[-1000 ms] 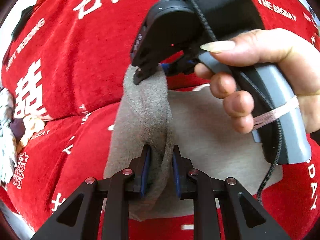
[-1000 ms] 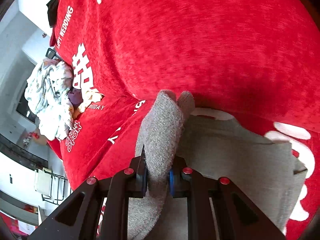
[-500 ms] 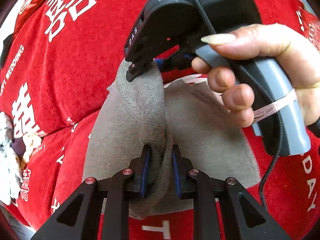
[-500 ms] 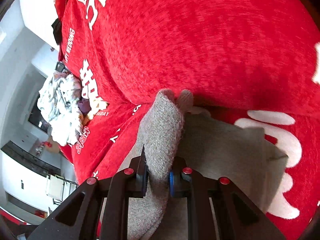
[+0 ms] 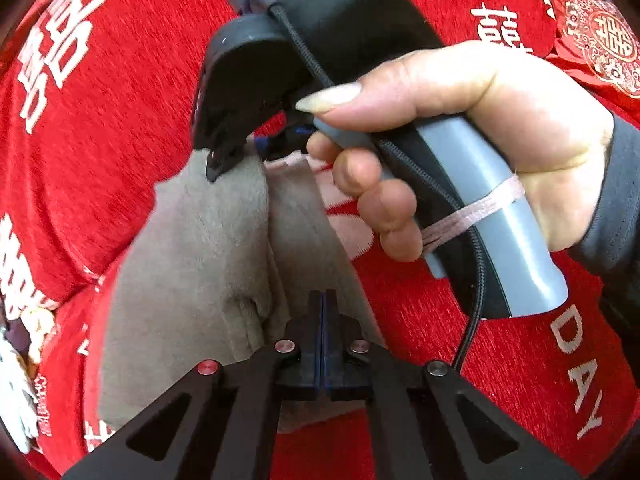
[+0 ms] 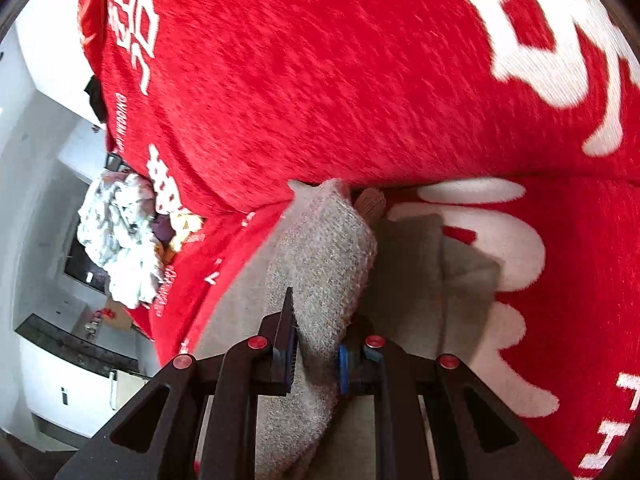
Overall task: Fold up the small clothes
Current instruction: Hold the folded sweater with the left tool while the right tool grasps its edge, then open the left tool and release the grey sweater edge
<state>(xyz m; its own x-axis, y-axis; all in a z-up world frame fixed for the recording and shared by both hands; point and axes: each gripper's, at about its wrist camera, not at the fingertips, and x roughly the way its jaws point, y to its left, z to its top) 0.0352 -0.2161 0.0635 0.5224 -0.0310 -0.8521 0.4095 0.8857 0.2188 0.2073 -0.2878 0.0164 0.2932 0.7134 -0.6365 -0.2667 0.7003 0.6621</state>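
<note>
A grey knit garment (image 5: 192, 264) lies on the red cover (image 5: 120, 120), one edge raised in a fold. In the left wrist view my left gripper (image 5: 324, 312) has its jaws closing until the pads meet. No cloth is between them, and the fold sits just left of them. A hand (image 5: 500, 128) holds my right gripper (image 5: 224, 160), whose tip pinches the fold's far end. In the right wrist view the right gripper (image 6: 316, 344) is shut on a thick roll of the grey garment (image 6: 328, 264).
The red cover with white lettering (image 6: 360, 80) rises behind as a sofa back. A pile of light crumpled clothes (image 6: 120, 236) lies at the seat's left end, seen also at the left edge as the pile of clothes (image 5: 16, 380). A red patterned cushion (image 5: 600, 36) is top right.
The left gripper held the grey fold in both earlier frames; now its jaws are shut together and the fold lies free beside them. Both grippers have shifted across the cover.
</note>
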